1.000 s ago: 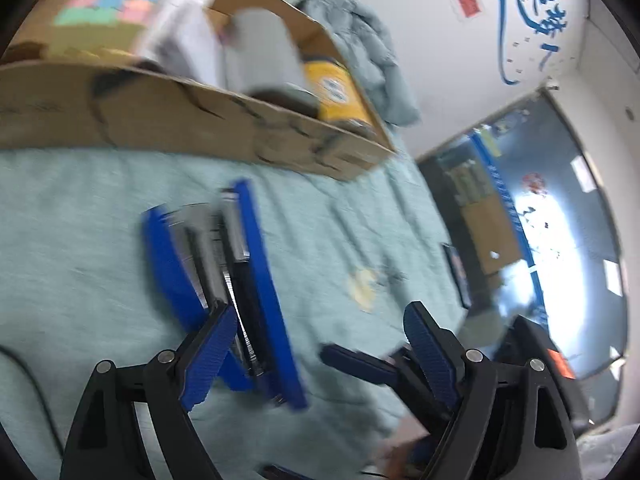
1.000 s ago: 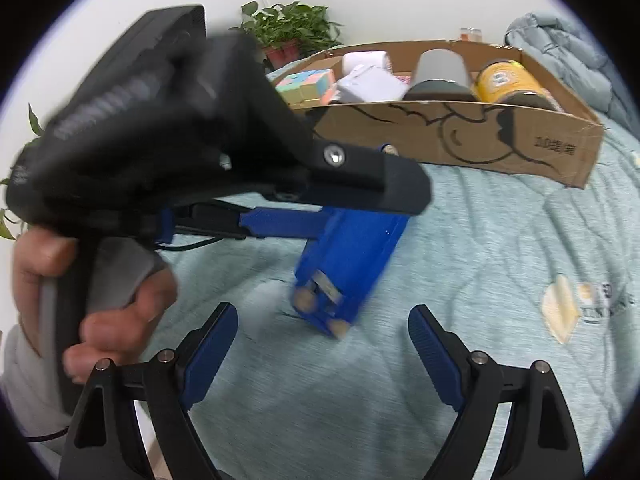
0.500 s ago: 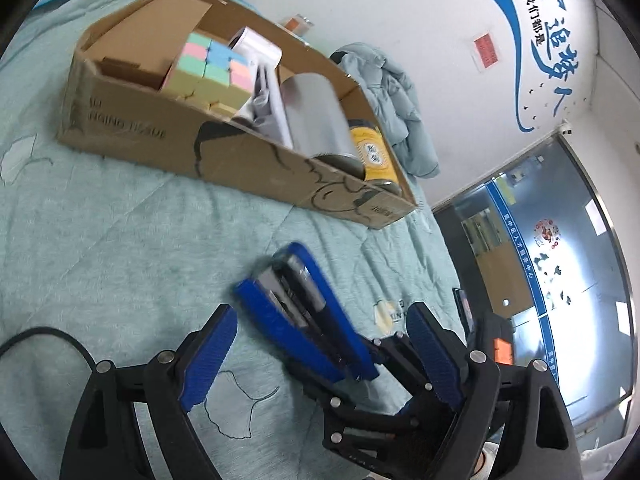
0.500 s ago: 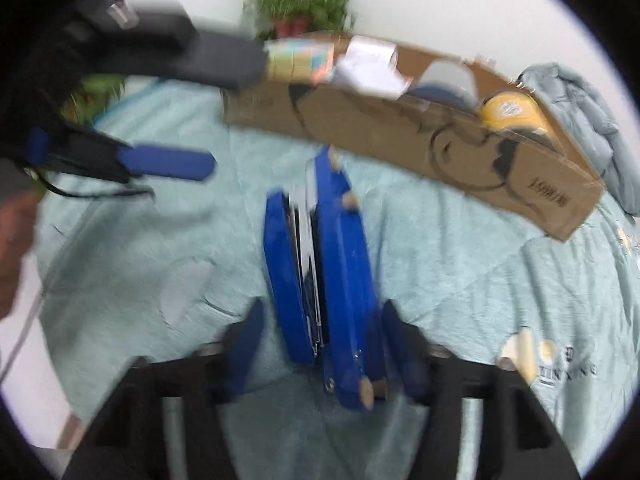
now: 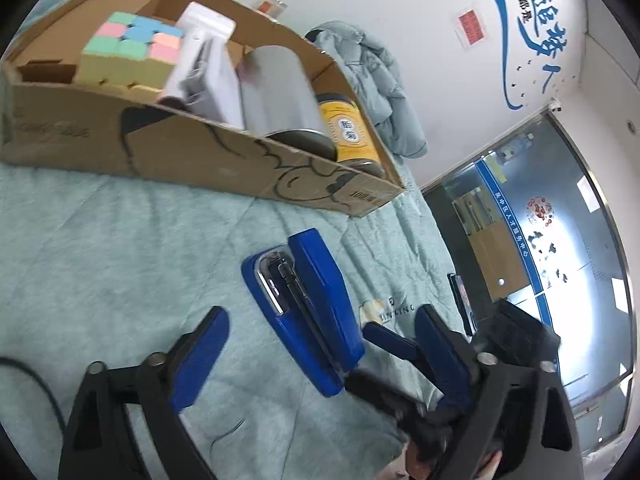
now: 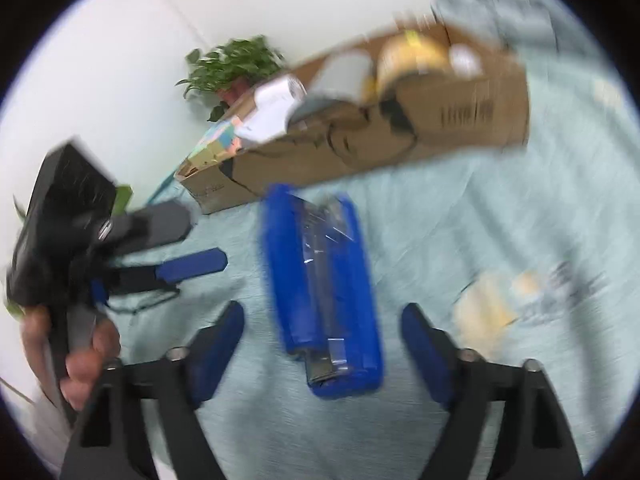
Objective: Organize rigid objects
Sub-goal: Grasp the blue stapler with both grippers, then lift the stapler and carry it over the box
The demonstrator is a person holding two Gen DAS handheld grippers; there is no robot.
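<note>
In the left wrist view, a blue stapler is seen lying on the bed, just in front of the cardboard box that already holds a puzzle cube, a grey cylinder and a yellow can. The left gripper is held with jaws wide, empty.

In the right wrist view, blurred, the stapler is framed ahead of the right gripper, jaws wide, nothing held. The pickup step is judged to be in hand; closing on the stapler and lifting it into the box is called for next.
</note>
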